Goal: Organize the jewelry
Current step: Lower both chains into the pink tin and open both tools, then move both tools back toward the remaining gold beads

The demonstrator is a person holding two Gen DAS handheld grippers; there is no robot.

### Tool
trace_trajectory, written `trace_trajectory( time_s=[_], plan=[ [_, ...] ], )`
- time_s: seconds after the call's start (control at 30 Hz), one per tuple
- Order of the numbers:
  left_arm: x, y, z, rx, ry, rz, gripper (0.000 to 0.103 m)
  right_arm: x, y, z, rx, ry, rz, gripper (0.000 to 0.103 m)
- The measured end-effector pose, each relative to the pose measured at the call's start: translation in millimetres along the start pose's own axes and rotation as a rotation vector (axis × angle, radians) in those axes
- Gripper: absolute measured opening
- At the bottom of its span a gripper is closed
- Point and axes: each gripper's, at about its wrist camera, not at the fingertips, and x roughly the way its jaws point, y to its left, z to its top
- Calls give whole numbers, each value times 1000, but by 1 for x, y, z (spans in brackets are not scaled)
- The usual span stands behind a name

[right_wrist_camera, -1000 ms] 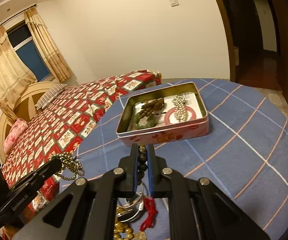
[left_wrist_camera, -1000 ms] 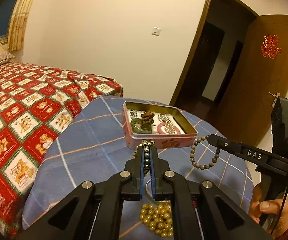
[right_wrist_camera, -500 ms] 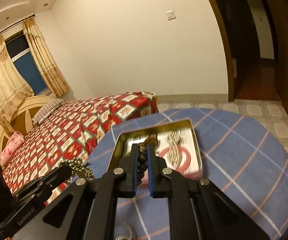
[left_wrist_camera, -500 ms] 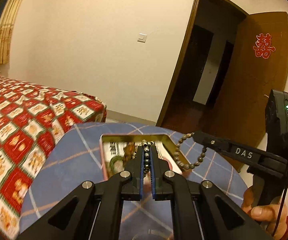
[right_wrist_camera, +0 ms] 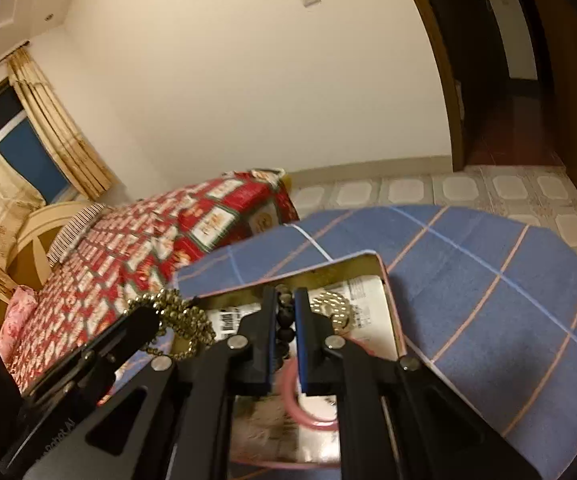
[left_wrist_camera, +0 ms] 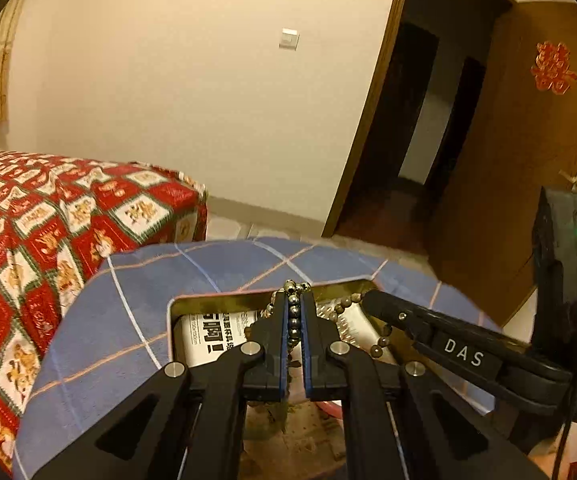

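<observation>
Both grippers have advanced from short of the tin to above it. We read this as carrying the strings in for release. Left gripper (left_wrist_camera: 295, 312) is clamped on a metallic bead string (left_wrist_camera: 294, 322); right gripper (right_wrist_camera: 285, 316) pinches a dark bead bracelet (right_wrist_camera: 285, 314), both over the open tin (right_wrist_camera: 393, 312).

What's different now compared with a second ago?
Both grippers carried their beads forward from short of the tin to above it. The left gripper still pinches the shiny bead string, the right gripper the dark bead bracelet. Nothing released; tin unmoved.
</observation>
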Motion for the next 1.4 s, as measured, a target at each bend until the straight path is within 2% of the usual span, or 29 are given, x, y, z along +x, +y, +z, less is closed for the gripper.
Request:
trace_trajectory(
  time_s=[0.1, 0.27, 0.3, 0.33, 0.37, 0.43, 0.47, 0.5, 0.6, 0.83, 1.0, 1.4],
  plan=[
    [16, 0, -4, 0, 47, 26, 4, 7, -6, -1, -17, 17, -34, 12],
    [32, 4, -13, -12, 119, 135, 5, 10, -11, -4, -54, 26, -80, 16],
    [32, 5, -13, -15, 128, 153, 5, 8, -12, -4, -56, 22, -86, 20],
    [31, 5, -13, -21, 137, 174, 6, 10, -13, -3, -55, 21, -88, 30],
    [32, 8, -13, -25, 142, 186, 10, 7, -14, -4, -52, 17, -88, 36],
    [30, 9, -12, -36, 158, 206, 32, -2, -16, -3, -37, -2, -87, 45],
    [27, 9, -12, -39, 160, 217, 52, -5, -16, -3, -31, -6, -84, 46],
    [23, 8, -12, -40, 151, 229, 63, -10, -16, -1, -27, -11, -80, 47],
    [7, 3, -10, -15, 105, 250, 64, -23, -10, 0, -33, -35, -80, 47],
    [-24, -3, -15, -14, 108, 274, 64, -50, 10, -8, -48, -59, -66, 47],
    [-49, -9, -23, 6, 99, 287, 64, -66, 21, -27, -70, -45, -63, 47],
    [-99, -17, -66, 11, 115, 313, 64, -93, 26, -84, -76, 18, -72, 47]
  ],
)
